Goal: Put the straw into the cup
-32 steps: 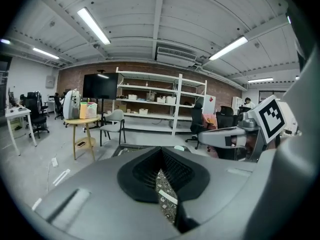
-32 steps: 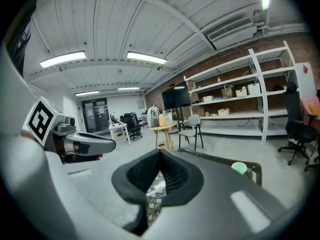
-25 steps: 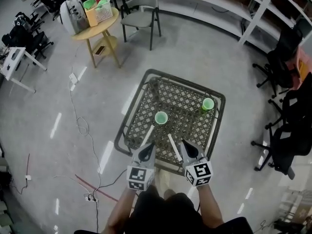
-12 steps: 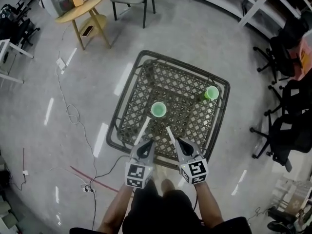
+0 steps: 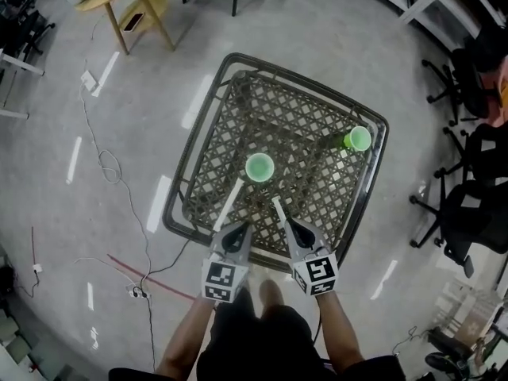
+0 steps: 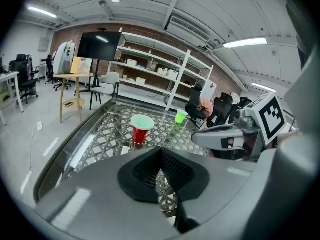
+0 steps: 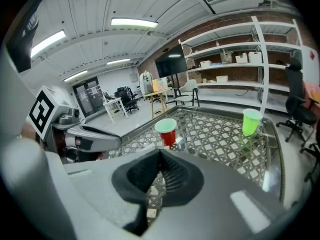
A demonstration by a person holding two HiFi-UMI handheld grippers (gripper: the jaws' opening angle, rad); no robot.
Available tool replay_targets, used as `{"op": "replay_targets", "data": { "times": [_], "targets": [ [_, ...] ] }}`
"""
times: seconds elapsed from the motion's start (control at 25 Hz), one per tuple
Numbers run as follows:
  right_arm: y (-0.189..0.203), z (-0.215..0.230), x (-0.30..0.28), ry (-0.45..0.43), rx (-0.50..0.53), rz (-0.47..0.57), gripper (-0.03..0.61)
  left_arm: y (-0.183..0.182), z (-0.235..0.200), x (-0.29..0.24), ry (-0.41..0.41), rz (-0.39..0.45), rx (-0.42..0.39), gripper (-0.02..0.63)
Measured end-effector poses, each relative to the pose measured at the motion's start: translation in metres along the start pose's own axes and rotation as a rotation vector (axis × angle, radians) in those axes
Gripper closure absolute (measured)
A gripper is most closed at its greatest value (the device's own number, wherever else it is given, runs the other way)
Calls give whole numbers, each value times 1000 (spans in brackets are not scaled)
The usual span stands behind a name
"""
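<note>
While nothing is held yet, the layout explains itself. The table point(image 5: 205, 133), a metal lattice, carries everything within easy reach of the person standing at its near edge.

The left gripper point(image 5: 237, 228) and right gripper point(image 5: 292, 224) hang side by side over that near edge, angled downward toward the work. Each one's own view shows its jaws pressed together with nothing between them, so both are empty. This looks like an approach before any pick.

The red cup point(image 5: 259, 167) stands upright near the table's middle, mouth up and straight ahead of the grippers, which makes it the likely target. The green cup point(image 5: 357, 139) stands apart by the far right rim.

Two pale straws lie flat on the lattice. The left straw point(image 5: 229, 202) and right straw point(image 5: 279, 211) each lie between a gripper's tip and the red cup, one per side.

Writing is scarce: the marker cubes point(image 5: 221, 281) bear only black-and-white square patterns, and neither cup shows a readable brand.
</note>
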State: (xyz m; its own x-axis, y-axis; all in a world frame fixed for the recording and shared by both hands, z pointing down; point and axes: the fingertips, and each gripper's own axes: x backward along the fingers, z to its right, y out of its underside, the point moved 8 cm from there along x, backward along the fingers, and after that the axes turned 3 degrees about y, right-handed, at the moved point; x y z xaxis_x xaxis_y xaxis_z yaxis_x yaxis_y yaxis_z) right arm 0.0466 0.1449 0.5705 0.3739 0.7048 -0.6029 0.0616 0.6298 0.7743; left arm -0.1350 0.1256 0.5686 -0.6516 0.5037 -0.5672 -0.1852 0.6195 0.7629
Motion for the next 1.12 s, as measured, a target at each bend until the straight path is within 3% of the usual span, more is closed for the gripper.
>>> {"op": "replay_targets", "data": {
  "times": [0.36,0.84,1.04,1.12],
  "targets": [
    [28,16,-29,-1,-17,-51,575,28,-9,-29,6,-37,42,607],
    [39,18,-49,9,-1,-114,575,39,-10,-35,6,-66,67,607],
    [37,20,-60,32,15,-162,548,40,-14,-34,-4,-80,74,609],
    [38,18,-64,26,23,-177,502,40,-16,-33,-9,-83,78,607]
  ]
}}
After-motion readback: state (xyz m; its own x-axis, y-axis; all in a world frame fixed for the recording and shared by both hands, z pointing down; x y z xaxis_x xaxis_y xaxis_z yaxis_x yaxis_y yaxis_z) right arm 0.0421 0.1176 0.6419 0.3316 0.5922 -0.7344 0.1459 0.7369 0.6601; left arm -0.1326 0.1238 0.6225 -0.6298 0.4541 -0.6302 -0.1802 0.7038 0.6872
